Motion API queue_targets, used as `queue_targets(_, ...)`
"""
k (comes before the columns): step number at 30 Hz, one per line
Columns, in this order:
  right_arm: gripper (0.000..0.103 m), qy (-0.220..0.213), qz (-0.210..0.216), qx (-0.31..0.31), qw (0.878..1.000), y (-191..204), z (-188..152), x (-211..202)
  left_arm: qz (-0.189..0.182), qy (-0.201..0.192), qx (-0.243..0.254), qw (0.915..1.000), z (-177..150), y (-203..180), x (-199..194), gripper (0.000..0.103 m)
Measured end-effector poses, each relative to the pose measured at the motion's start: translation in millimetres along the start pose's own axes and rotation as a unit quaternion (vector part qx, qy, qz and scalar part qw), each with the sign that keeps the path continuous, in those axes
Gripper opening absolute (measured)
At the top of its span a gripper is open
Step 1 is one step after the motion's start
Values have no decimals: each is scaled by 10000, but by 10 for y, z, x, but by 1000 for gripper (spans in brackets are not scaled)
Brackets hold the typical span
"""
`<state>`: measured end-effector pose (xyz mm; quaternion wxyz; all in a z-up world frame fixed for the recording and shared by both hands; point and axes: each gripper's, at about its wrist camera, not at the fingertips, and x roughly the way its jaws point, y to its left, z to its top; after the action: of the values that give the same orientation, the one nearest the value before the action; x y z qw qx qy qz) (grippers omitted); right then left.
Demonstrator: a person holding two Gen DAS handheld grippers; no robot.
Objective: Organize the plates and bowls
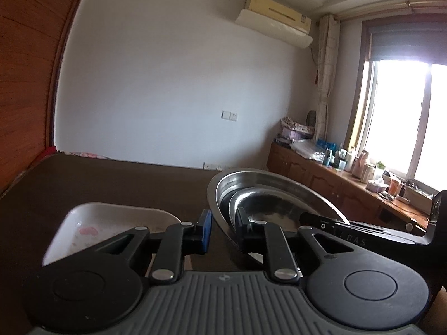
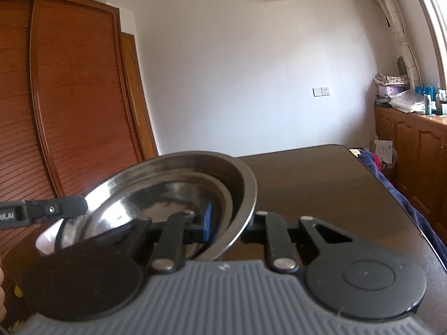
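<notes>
The steel bowl [image 2: 178, 192] hides the table [image 2: 335, 184] beneath it, its near rim concealed behind the right gripper [image 2: 232, 226], whose grip on that rim cannot be confirmed, while beside the bowl the white dish [image 1: 111, 223] is half covered.

We are counting two steel bowls, a smaller steel bowl [image 2: 167, 195] nesting inside a larger steel bowl [image 2: 245, 187]. We are counting one white rectangular dish [image 1: 111, 217] beside them on one dark table [image 1: 111, 178]. We are seeing two grippers: the left gripper [image 1: 223, 223] and the right gripper [image 2: 232, 220]. We are also logging one air conditioner [image 1: 276, 16], one wall switch plate [image 1: 229, 115] and one wooden wardrobe [image 2: 69, 97].
</notes>
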<state>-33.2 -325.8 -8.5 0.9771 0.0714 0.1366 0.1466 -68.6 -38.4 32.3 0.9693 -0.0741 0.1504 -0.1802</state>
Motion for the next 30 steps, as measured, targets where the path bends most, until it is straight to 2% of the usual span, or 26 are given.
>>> queue_targets(14,21,36,502,-138,9986,294,15,165,560,-192,-149,9981,111,458,-309,49)
queue_targets(25,21,279,819,-185,9961,519,-26,367,973,-244,-228,9947,120,791,-431,49)
queue_targets(30,21,362,901,-246,9950,616,-33,415,1050,-233,-320,9937,105,912,-456,49)
